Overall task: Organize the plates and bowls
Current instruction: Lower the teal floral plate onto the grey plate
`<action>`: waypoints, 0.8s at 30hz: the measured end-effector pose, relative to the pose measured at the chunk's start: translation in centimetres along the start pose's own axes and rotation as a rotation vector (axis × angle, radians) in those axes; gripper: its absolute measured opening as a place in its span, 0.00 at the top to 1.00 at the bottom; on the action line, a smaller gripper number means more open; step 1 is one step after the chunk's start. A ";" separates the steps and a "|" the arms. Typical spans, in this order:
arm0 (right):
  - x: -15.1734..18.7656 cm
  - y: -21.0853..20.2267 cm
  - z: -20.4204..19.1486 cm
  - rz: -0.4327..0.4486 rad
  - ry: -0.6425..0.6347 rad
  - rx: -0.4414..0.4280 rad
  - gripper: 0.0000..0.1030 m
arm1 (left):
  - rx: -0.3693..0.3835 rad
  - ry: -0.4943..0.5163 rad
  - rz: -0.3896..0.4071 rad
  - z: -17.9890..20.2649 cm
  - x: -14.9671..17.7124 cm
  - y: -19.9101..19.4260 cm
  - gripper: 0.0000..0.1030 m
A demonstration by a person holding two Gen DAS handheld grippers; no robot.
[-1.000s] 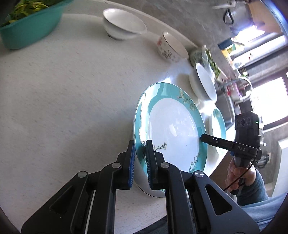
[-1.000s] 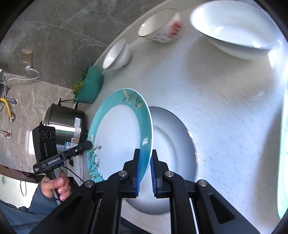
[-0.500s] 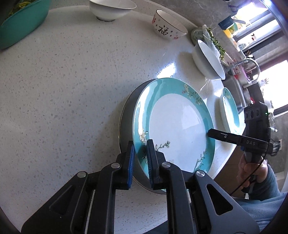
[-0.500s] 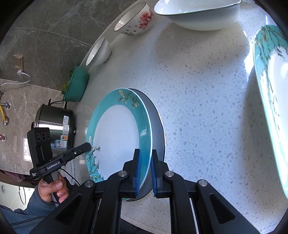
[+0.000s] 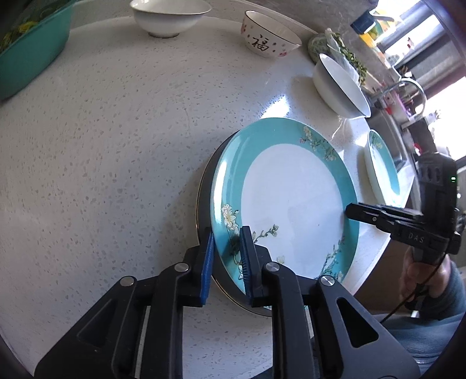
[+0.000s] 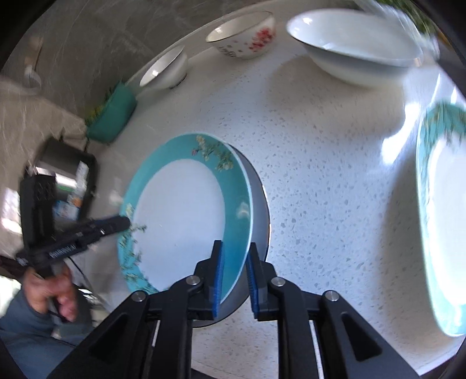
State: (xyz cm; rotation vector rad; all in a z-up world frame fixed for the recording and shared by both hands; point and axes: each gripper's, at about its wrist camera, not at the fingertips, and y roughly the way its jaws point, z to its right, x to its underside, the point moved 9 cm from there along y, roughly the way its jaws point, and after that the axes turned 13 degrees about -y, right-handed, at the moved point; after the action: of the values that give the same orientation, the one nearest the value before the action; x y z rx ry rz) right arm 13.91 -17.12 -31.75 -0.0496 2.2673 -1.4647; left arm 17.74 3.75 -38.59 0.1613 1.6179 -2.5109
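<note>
Both pairs of fingers [image 5: 207, 262] loosely astride the teal plate's [image 5: 291, 201] rim

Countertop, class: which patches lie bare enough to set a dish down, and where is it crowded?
Bare: the wide stretch of countertop between the green basin, small white bowl and stacked teal plate. Crowded: the strip holding the patterned bowl, large white bowl and second teal plate.

teal plate [image 6: 186, 215] on grey plate [image 6: 259, 204], jaws loosening

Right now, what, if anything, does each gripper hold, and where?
Nothing: left gripper and right gripper fingers have just been opening, straddling opposite rims of the teal plate, resting on the grey plate.
</note>
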 end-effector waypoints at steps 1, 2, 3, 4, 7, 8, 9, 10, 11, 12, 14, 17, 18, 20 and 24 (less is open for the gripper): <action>0.0 0.0 -0.2 -0.004 -0.020 0.027 0.80 | -0.009 0.013 0.001 0.1 -0.1 0.0 0.85; 0.0 -0.1 -0.4 -0.008 -0.042 0.054 0.78 | -0.019 0.023 0.003 0.2 -0.1 0.1 0.85; 0.0 0.0 -0.5 -0.011 -0.057 0.075 0.78 | -0.026 0.031 0.004 0.2 -0.2 0.1 0.85; 0.0 0.0 -0.6 -0.011 -0.065 0.090 0.78 | -0.038 0.045 0.005 0.4 -0.3 0.2 0.84; -0.1 0.0 -0.8 -0.021 -0.101 0.156 0.75 | -0.077 0.088 0.011 0.7 -0.4 0.4 0.83; -0.1 0.1 -0.9 -0.023 -0.107 0.168 0.75 | -0.086 0.100 0.013 0.8 -0.4 0.4 0.83; -0.1 0.1 -0.9 -0.025 -0.112 0.183 0.74 | -0.096 0.113 0.015 0.9 -0.4 0.5 0.82; -0.2 0.1 -0.9 -0.026 -0.114 0.193 0.74 | -0.103 0.123 0.018 1.0 -0.4 0.5 0.81; -0.2 0.1 -0.9 -0.026 -0.115 0.203 0.74 | -0.106 0.128 0.017 1.1 -0.5 0.5 0.81; -0.2 0.2 -0.9 -0.029 -0.118 0.210 0.74 | -0.111 0.135 0.014 1.1 -0.5 0.6 0.81; -0.2 0.2 -1.1 -0.048 -0.133 0.250 0.73 | -0.120 0.148 0.009 1.2 -0.5 0.7 0.80; -0.1 0.3 -1.3 -0.072 -0.148 0.294 0.72 | -0.139 0.174 0.021 1.4 -0.6 0.8 0.78; -0.1 0.3 -1.4 -0.080 -0.156 0.311 0.71 | -0.145 0.183 0.020 1.5 -0.7 0.8 0.78; 0.0 0.4 -1.6 -0.099 -0.180 0.356 0.71 | -0.156 0.202 0.018 1.7 -0.6 0.9 0.77; 0.1 0.7 -2.0 -0.120 -0.215 0.413 0.71 | -0.200 0.265 0.021 2.5 -0.4 1.4 0.68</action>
State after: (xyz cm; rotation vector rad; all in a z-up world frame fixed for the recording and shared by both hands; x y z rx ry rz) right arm 13.25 -15.11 -31.73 -0.2089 1.7848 -1.8645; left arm 18.38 0.88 -38.73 0.5030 1.9411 -2.3742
